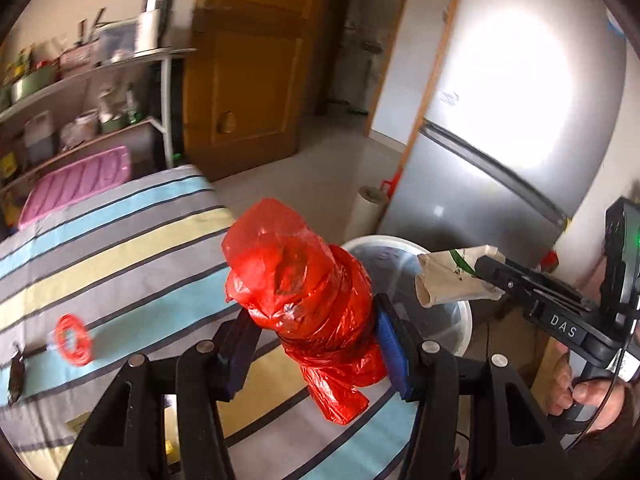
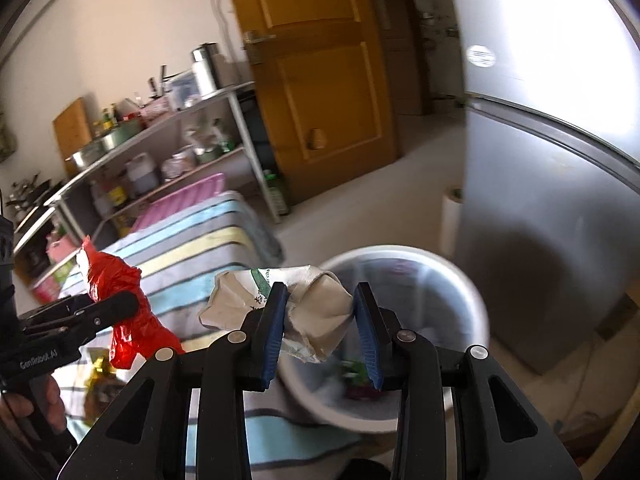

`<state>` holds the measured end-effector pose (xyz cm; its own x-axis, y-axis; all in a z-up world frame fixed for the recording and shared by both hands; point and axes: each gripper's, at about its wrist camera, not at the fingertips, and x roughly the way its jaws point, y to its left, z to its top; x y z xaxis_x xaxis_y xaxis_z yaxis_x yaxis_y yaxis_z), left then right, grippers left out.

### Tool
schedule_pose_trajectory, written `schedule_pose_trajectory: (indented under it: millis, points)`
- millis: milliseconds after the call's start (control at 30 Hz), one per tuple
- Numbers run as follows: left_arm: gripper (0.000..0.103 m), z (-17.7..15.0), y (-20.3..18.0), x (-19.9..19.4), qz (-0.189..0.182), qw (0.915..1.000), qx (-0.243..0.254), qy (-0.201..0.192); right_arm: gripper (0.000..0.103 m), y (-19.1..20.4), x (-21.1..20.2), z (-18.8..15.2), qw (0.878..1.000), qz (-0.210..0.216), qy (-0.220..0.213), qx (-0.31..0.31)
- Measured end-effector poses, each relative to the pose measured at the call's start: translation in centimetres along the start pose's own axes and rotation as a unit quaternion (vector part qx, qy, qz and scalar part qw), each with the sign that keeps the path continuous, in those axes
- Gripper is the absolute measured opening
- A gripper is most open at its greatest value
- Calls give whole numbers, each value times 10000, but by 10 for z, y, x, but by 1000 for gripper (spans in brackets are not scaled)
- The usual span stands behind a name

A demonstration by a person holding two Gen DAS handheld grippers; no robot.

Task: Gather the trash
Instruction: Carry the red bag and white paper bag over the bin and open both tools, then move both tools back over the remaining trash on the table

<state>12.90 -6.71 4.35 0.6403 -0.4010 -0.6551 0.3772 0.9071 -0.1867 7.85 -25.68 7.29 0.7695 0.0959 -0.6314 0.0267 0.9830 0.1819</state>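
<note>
Our left gripper (image 1: 316,344) pinches a crumpled red plastic bag (image 1: 304,280) above the striped table (image 1: 120,240), short of the white bin (image 1: 460,320); released here, it would miss. Our right gripper (image 2: 320,320) clamps a crushed paper cup (image 2: 316,308) near the bin's rim, and a loose hold could drop it outside.

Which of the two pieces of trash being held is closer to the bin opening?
The crumpled paper carton in the right gripper; it hangs over the white bin, while the red plastic bag in the left gripper is above the striped cloth.
</note>
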Motion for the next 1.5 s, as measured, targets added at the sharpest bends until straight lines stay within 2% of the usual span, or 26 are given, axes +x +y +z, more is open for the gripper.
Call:
schedule_pose_trajectory:
  millis: [100,367,767,867,900,1000,1033,1267,1500]
  points:
    - [58,1,-23,14,-65,9997,221,80,36,-20,3,-3,9992,-387,14,26]
    - [58,-2,-56,58,-202,9980,391,449,36,-64,25,-11,9954,-885,278,259]
    - [58,-7,-61,87,-150,9967,312,732,37,-92,58,-24,9897,-1173,745,337]
    - [61,-4,-56,90,-137,9966,225,776,38,-95,65,-26,9888,-1177,839,367]
    - [64,-5,-57,89,-127,9967,231,771,39,-95,67,-26,9885,-1201,850,360]
    - [67,-5,-57,86,-120,9970,219,732,54,-95,67,-28,9884,-1196,861,375]
    - [68,-6,-56,85,-108,9971,200,729,56,-94,66,-28,9885,-1203,841,375]
    - [69,-6,-47,71,-91,9980,97,618,56,-87,55,-25,9895,-1227,707,297]
    - [69,-5,-35,35,-13,9996,116,263,56,-67,33,-23,9922,-1141,462,200]
